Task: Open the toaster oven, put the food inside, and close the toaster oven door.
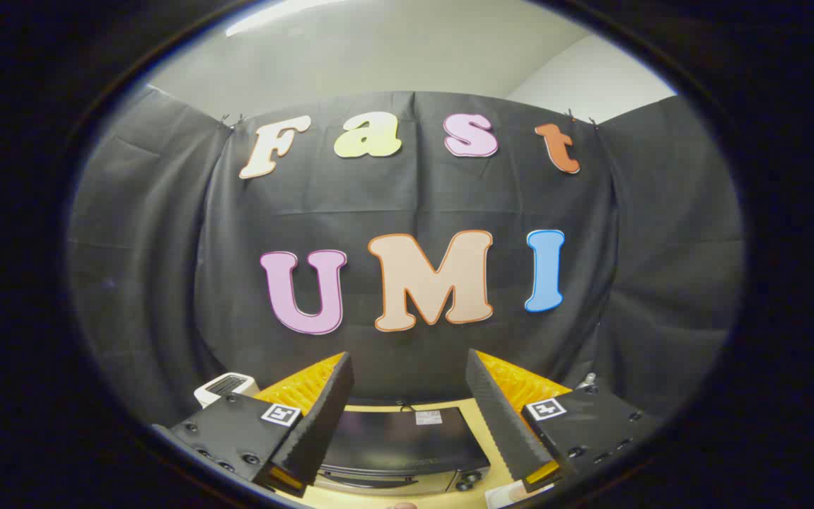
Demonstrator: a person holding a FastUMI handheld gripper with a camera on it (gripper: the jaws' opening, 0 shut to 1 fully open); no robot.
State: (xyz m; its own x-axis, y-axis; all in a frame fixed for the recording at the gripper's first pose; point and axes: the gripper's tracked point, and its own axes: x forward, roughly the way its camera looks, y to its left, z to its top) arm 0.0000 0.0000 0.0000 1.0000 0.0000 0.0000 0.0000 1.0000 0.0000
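Fingers of my gripper point(410, 410) stand wide apart, holding nothing, because I am high above the table point(481, 424). Between and beyond them I see the toaster oven point(407, 442), apparently shut. A white appliance point(226, 387) sits left.

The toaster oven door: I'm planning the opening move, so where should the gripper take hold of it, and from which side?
Judging from the gripper view, the toaster oven sits below and between the open fingers, its dark top facing up. The handle bar along the front's upper edge looks like the best hold: come down from above and in front, fingers straddling the bar. The gripper holds nothing.
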